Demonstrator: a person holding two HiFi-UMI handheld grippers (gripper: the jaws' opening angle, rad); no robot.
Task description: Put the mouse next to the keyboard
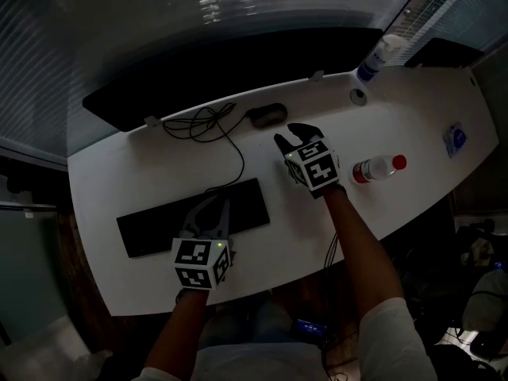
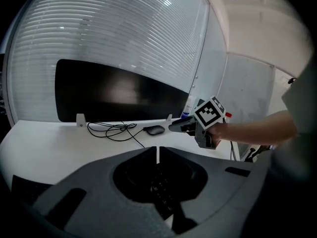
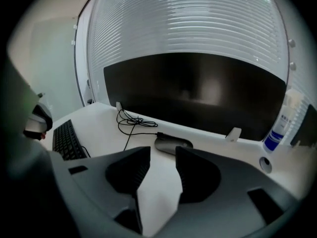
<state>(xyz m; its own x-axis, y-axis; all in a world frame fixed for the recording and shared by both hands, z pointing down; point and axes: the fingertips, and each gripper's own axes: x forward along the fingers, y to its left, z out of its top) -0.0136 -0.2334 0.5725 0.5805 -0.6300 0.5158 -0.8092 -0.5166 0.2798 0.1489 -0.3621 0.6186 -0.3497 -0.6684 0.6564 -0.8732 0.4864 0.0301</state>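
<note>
A dark mouse (image 1: 267, 115) lies on the white desk (image 1: 413, 125) near the monitor's foot, with its cable (image 1: 198, 123) coiled to its left. The black keyboard (image 1: 190, 217) lies at the desk's front left. My right gripper (image 1: 292, 136) hovers just short of the mouse, open, with only bare desk between its jaws. In the right gripper view the mouse (image 3: 172, 144) sits just beyond that gripper (image 3: 163, 155). My left gripper (image 1: 212, 206) hangs over the keyboard's right half, its jaws together and empty. In the left gripper view the mouse (image 2: 155, 130) lies beyond that gripper (image 2: 157, 155).
A wide black monitor (image 1: 238, 70) stands along the desk's far edge. A water bottle (image 1: 379, 167) lies on its side to the right of my right hand. A spray bottle (image 1: 377, 58), a small round fitting (image 1: 359, 96) and a small blue item (image 1: 455, 139) sit at the right.
</note>
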